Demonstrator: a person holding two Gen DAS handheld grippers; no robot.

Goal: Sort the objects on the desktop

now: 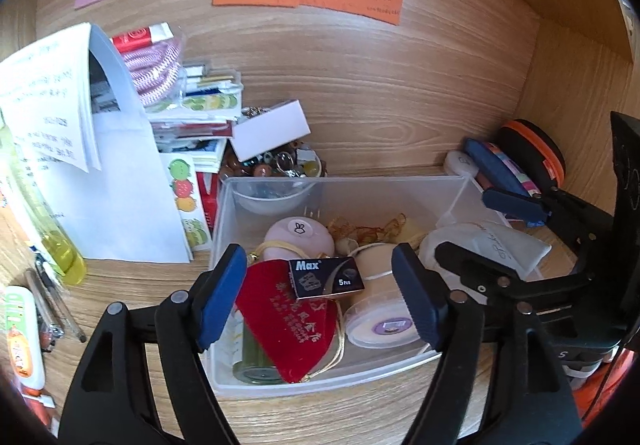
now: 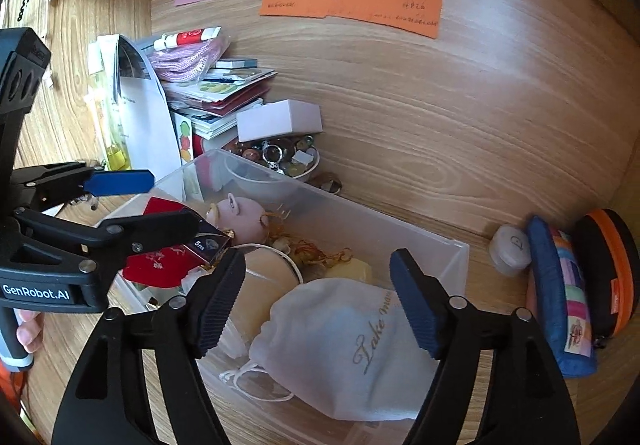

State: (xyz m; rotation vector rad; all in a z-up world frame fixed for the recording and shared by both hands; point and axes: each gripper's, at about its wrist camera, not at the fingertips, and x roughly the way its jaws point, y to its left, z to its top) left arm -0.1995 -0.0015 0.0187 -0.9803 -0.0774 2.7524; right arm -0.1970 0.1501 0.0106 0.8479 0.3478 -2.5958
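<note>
A clear plastic bin point(image 1: 224, 229) point(image 2: 460, 265) sits on the wooden desk. It holds a red velvet pouch point(image 1: 292, 329), a dark "Max" box point(image 1: 326, 279) lying on the pouch, a pink round case point(image 1: 298, 237), a round tape tin point(image 1: 378, 309) and a white drawstring bag point(image 2: 340, 341). My left gripper point(image 1: 320, 297) is open above the bin, its fingers either side of the Max box, and holds nothing. My right gripper point(image 2: 318, 297) is open over the white bag. The right gripper also shows in the left wrist view point(image 1: 472, 229), and the left gripper shows in the right wrist view point(image 2: 172, 201).
A stack of cards, papers and a pink cord point(image 1: 156, 65) stands behind the bin at left, with a bowl of beads point(image 1: 276, 163) under a white box point(image 1: 270, 129). Pouches point(image 2: 560, 293) and an orange-rimmed case point(image 2: 612, 269) lie right. Pens point(image 1: 52, 305) and a glue tube point(image 1: 22, 337) lie left.
</note>
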